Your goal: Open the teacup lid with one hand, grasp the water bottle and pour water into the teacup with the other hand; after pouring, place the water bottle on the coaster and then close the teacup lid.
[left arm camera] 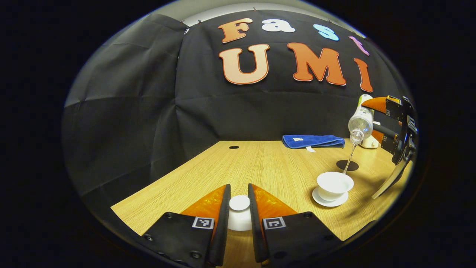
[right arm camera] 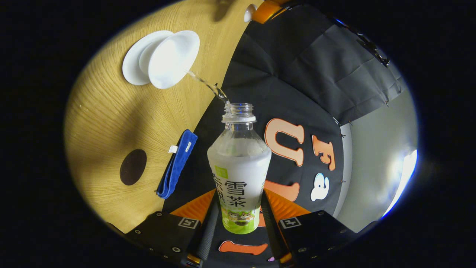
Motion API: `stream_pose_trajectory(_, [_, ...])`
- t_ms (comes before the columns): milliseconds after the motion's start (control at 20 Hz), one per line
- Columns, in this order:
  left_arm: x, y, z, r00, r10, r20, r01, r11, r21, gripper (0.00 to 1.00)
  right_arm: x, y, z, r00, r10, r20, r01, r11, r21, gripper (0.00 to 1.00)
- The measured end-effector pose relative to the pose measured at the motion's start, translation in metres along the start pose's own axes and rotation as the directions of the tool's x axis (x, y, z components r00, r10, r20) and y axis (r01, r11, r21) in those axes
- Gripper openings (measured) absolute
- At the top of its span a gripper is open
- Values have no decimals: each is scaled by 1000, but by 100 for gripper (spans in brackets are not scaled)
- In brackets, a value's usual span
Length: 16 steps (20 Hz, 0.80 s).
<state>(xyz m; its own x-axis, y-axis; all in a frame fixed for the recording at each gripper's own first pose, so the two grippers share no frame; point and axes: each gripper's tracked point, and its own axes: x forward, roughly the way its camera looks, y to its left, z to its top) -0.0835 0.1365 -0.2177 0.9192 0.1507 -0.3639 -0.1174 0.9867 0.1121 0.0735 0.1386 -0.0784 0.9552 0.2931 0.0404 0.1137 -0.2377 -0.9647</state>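
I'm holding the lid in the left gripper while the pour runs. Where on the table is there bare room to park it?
Bare wood runs from the left gripper holding the lid back to the blue cloth and left to the table edge. It is crowded on the right: teacup on its saucer, coaster, tilted water bottle in the right gripper.

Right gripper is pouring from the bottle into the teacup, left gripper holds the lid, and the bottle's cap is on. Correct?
Not quite: the water bottle has no cap; the right gripper view shows its open neck with water streaming into the teacup. The rest holds: the left gripper holds the lid.
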Motion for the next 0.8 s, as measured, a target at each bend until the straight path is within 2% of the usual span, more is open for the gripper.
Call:
stream_pose_trajectory(50, [0,0,0,1000,1,0,-1,1000,0,34,-1,-3,-1,1000,-5,3,5,1000,-11,64])
stream_pose_trajectory(250, [-2,1,3,1000,6,10,-6,1000,-5,33,3,-10,-1,1000,-22,20,23,999,-50,66])
stream_pose_trajectory(350, [-3,5,4,1000,9,13,-9,1000,-5,33,4,-15,2,999,-31,32,33,997,-70,64])
stream_pose_trajectory(750, [-9,7,7,1000,12,19,-11,1000,-7,34,3,-5,33,993,2,116,17,987,-157,64])
stream_pose_trajectory(800, [-10,8,8,1000,13,20,-13,1000,-8,33,3,-3,34,992,10,125,12,985,-171,67])
